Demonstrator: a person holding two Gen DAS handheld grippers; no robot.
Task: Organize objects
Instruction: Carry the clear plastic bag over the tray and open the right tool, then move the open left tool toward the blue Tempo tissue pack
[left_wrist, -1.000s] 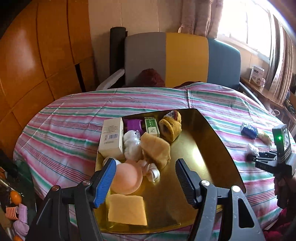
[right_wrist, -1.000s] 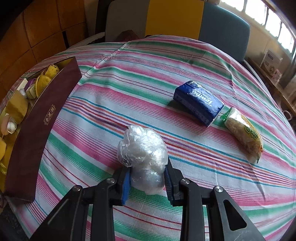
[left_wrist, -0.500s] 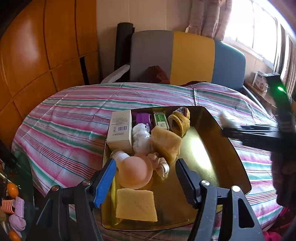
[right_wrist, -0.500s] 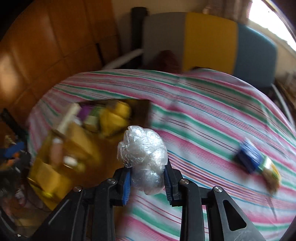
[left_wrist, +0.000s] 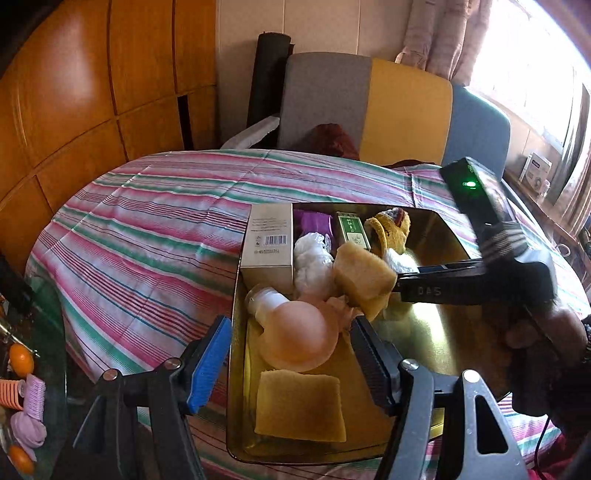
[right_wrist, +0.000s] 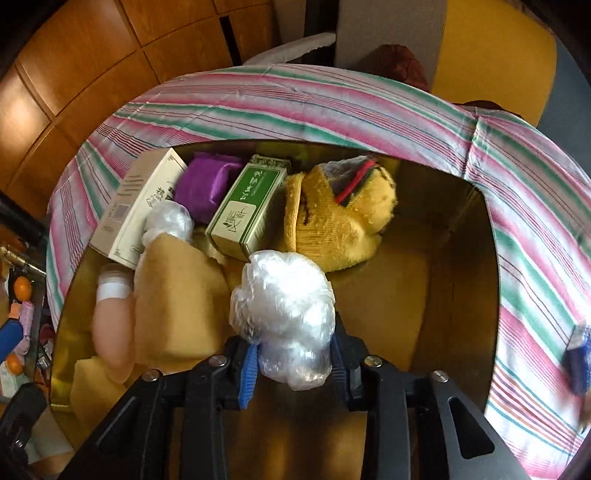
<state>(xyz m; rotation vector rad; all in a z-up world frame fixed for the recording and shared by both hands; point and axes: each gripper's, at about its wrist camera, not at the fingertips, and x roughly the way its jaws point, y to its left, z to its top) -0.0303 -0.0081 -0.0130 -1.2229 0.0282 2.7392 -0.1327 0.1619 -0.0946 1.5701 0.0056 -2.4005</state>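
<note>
A gold tray (left_wrist: 443, 332) on the striped tablecloth (left_wrist: 147, 236) holds a white carton (left_wrist: 267, 243), a green box (left_wrist: 351, 229), a purple cloth (left_wrist: 314, 221), a yellow knit piece (left_wrist: 388, 229), sponges (left_wrist: 364, 275) and a pink round bottle (left_wrist: 295, 339). My right gripper (right_wrist: 293, 343) hangs over the tray (right_wrist: 454, 258) with a crumpled clear plastic ball (right_wrist: 284, 306) between its pads. Its jaws are opening, and the pads still touch the ball. My left gripper (left_wrist: 290, 328) is open above the tray's near left edge, with nothing held. A hand carries the right gripper (left_wrist: 424, 284) in from the right.
A blue tissue pack (right_wrist: 578, 362) lies on the cloth right of the tray. A grey, yellow and blue chair (left_wrist: 369, 103) stands behind the table. Low at the left, a glass side table (left_wrist: 48, 332) carries hair rollers and small oranges. Wood panels line the left wall.
My right gripper carried the plastic ball from the open cloth leftward to above the tray. The left gripper shifted a little, so the tray looks nearer.
</note>
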